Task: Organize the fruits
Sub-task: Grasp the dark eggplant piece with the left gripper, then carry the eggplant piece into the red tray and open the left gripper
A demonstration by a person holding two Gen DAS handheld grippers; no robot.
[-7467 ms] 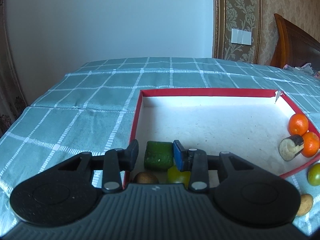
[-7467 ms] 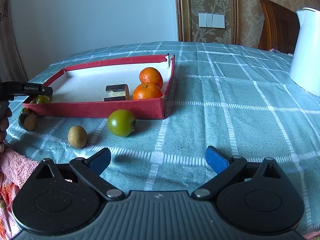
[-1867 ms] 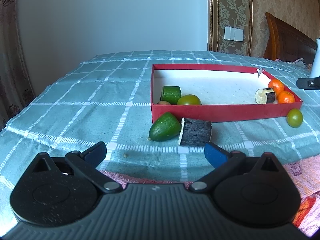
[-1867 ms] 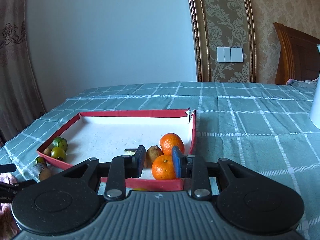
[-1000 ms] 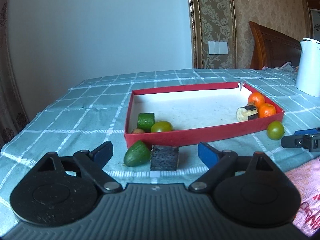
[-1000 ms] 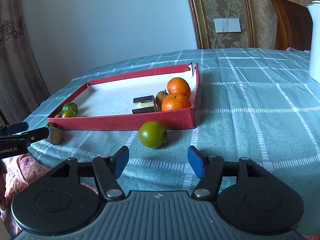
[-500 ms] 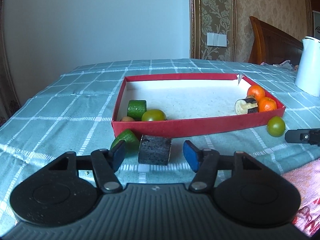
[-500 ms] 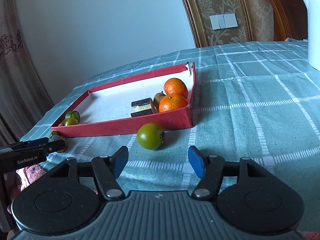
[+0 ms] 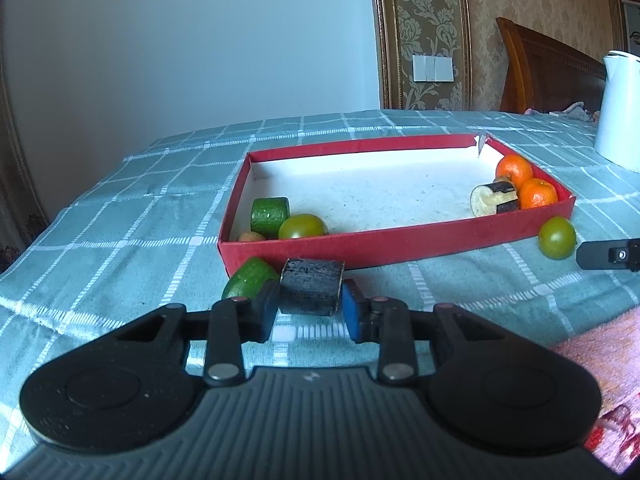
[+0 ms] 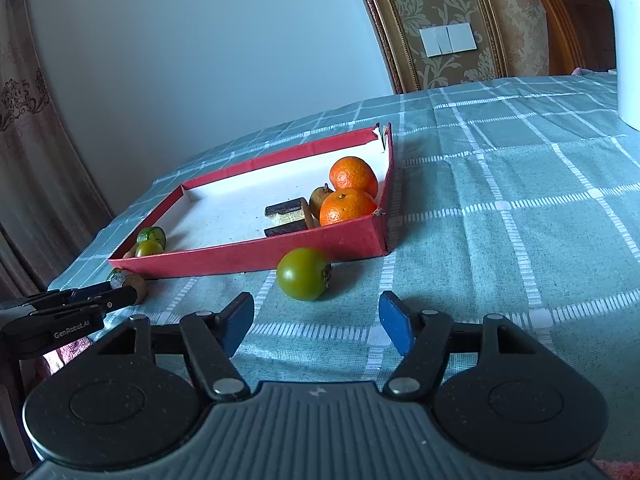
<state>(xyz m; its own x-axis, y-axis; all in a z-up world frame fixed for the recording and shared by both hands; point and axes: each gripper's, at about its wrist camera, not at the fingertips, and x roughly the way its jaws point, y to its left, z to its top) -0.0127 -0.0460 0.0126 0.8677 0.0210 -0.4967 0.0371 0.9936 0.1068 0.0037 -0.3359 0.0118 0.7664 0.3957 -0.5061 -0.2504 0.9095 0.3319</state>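
My left gripper (image 9: 308,312) is closing on a dark eggplant chunk (image 9: 311,292) lying on the cloth in front of the red tray (image 9: 400,246); both pads touch its sides. A green avocado (image 9: 248,282) lies against the chunk's left. In the tray are a cucumber piece (image 9: 270,211), a green tomato (image 9: 302,227), another eggplant piece (image 9: 494,200) and two oranges (image 9: 538,194). My right gripper (image 10: 316,320) hovers over the cloth, its jaws opening with nothing between them. A loose green tomato (image 10: 303,274) lies just ahead of it, outside the tray (image 10: 256,258).
A white kettle (image 9: 618,120) stands at the far right of the checked tablecloth. A pink towel (image 9: 600,360) covers the near right corner. The left gripper (image 10: 80,304) shows at the left edge of the right wrist view. A wooden headboard stands behind the table.
The left jaws have drawn in from wide open until they meet the eggplant chunk. The right jaws stand slightly wider and its view has tilted a little.
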